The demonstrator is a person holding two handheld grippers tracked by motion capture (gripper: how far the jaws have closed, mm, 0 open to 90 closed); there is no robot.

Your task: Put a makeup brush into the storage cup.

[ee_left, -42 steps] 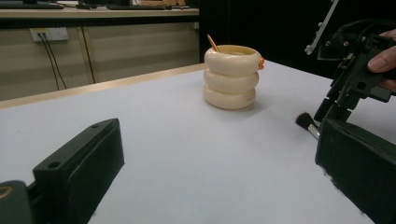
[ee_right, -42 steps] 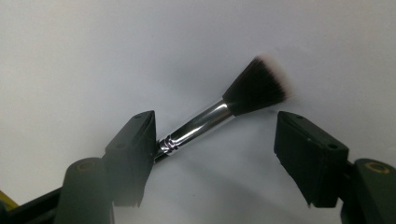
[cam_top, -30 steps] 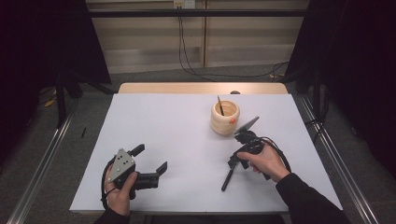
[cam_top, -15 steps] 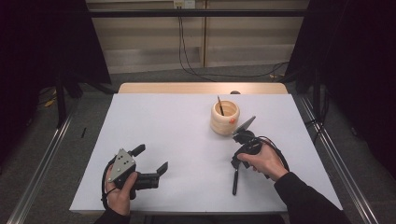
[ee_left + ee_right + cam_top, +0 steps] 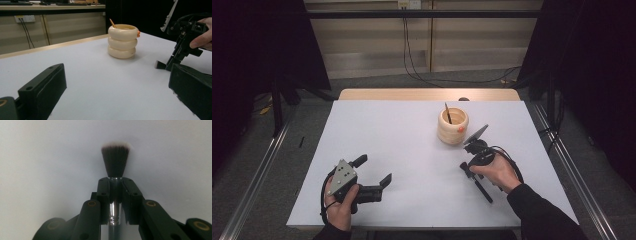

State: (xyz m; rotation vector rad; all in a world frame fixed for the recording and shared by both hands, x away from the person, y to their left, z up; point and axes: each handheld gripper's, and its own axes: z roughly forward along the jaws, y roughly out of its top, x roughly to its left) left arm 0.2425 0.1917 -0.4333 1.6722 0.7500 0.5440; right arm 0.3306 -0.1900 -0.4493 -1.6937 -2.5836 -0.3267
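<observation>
Fingers of the right gripper (image 5: pixel 115 187), just closing, clamp the brush (image 5: pixel 115 161) pointed tableward; left gripper (image 5: pixel 374 170) gapes.

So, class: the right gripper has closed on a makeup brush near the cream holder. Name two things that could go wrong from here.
1. The right gripper, whose fingers have just been closing, clamps the brush on its smooth metal collar just below the bristles; it might slip or swivel when lifted.
2. The holder already has a thin stick leaning inside, and its opening looks narrow, so the brush could catch the rim and tip it.
</observation>
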